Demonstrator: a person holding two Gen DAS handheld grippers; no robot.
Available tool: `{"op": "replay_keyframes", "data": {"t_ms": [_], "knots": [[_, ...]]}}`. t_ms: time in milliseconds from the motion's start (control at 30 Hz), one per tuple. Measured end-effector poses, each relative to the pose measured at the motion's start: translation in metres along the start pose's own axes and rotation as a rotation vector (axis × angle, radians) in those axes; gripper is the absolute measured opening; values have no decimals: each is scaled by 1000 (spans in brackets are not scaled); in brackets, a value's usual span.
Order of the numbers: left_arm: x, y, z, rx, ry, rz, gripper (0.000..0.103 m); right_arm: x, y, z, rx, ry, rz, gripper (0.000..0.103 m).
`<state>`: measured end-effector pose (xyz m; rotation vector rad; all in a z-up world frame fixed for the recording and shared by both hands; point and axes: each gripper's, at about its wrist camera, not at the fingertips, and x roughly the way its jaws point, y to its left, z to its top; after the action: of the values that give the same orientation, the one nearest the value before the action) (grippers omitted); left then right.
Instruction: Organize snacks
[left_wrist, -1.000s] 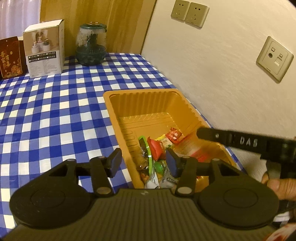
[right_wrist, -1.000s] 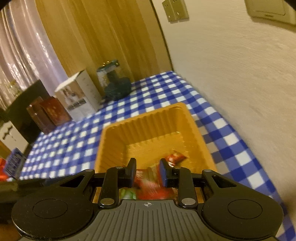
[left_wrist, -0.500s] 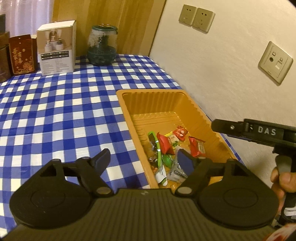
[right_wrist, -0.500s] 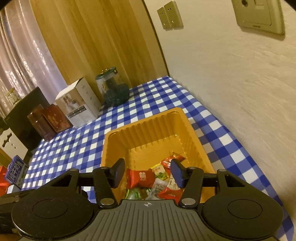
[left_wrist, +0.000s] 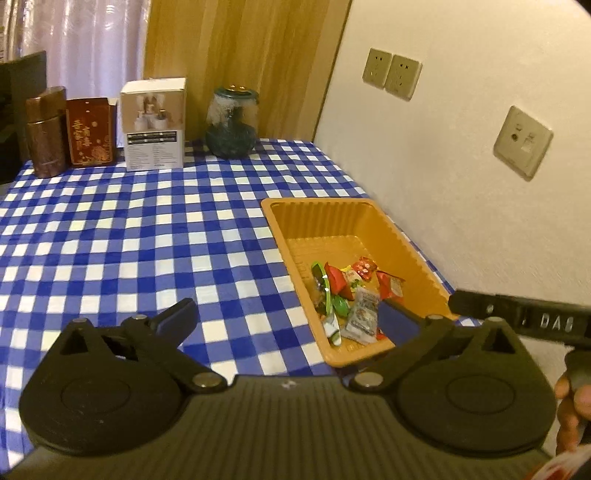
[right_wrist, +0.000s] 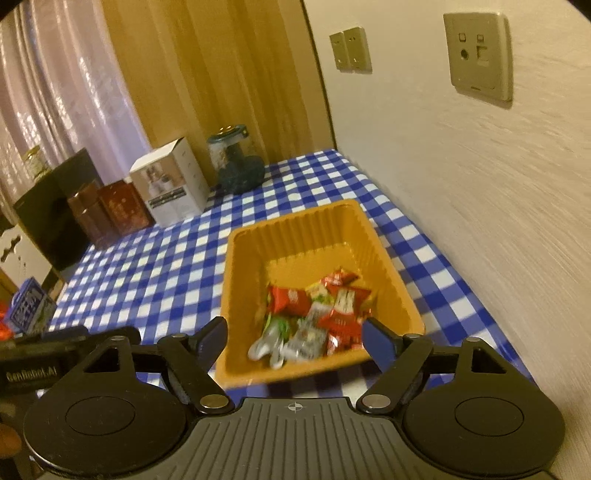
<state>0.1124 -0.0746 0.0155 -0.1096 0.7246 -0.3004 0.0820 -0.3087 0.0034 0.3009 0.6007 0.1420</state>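
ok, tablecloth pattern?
Blue and white check tablecloth, clearest in the left wrist view.

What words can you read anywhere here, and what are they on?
"DAS": on the right gripper, seen from the left wrist.
"GenRobot.AI": on the left gripper, seen from the right wrist.
Gold Chinese characters: on the red box, too blurred to read.
White box label and snack packets: too small or blurred.

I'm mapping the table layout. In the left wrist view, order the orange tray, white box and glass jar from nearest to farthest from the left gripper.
From the left gripper:
1. Orange tray, just ahead on the right, by the wall.
2. White box and glass jar, both at the table's far edge, box left of jar; too close to call.
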Motion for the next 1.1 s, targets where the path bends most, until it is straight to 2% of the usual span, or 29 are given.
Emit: {"op": "replay_keyframes", "data": {"t_ms": [500,933,1100], "knots": [[-99,-7,-39,-27,-33,49,103,-81,29,-48,-45,3,-18,81],[-156,-5,-75,-47,-29,103,103,-127,52,-89,-84,-13,-7,81],[-173,-3,-88,-44,-42,99,103,-144,56,-98,-83,-31,-1,81]]}}
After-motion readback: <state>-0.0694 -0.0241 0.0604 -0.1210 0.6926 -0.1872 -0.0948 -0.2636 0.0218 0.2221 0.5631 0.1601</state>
